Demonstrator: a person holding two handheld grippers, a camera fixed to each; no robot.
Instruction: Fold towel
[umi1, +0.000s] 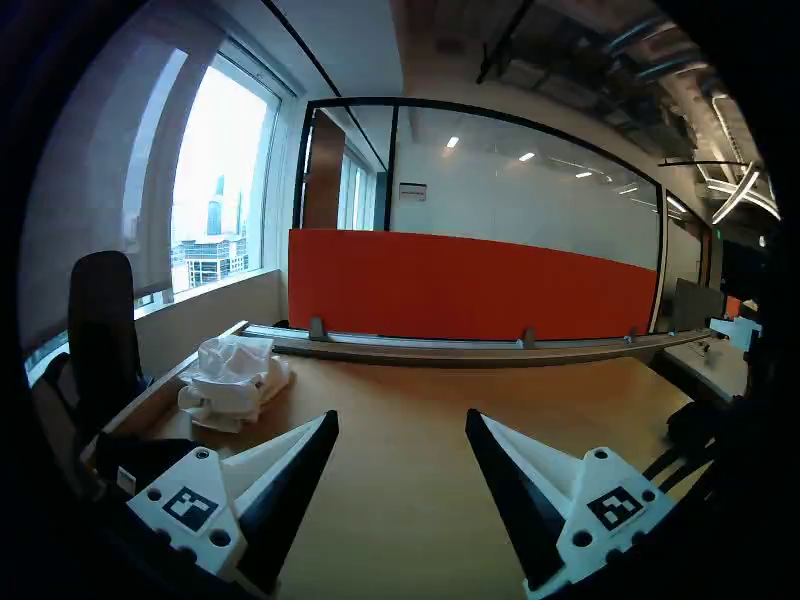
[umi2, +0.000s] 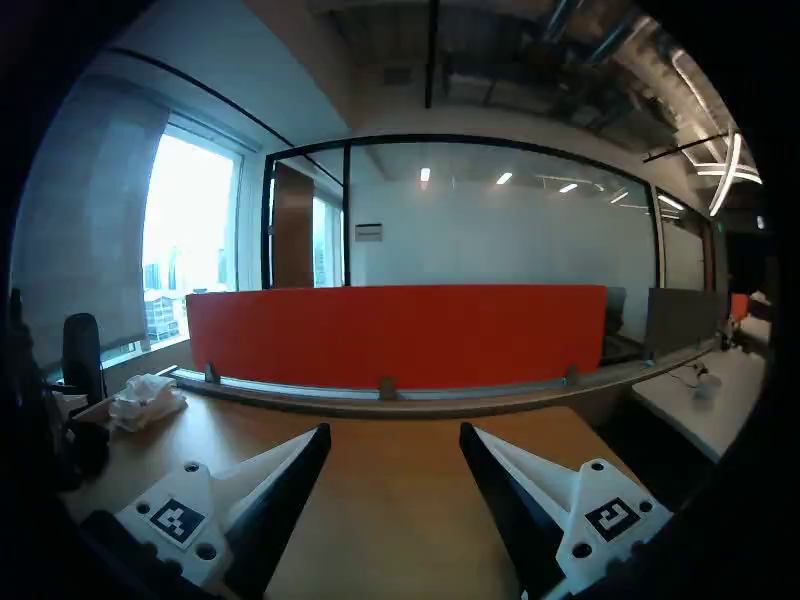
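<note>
Towel (umi1: 235, 382) crumpled on desk (umi1: 420, 470); edges indistinct.

The left gripper (umi1: 400, 415) points straight at the orange desk divider (umi1: 470, 285). It is held level and well short of the divider, its jaws spread wide apart with the black inner faces turned toward each other. The right gripper (umi2: 394, 428) faces the same divider, likewise level and well back from it, its jaws just as widely parted, and each of its white fingers (umi2: 545, 480) carries a square black-and-white marker near the base.
</note>
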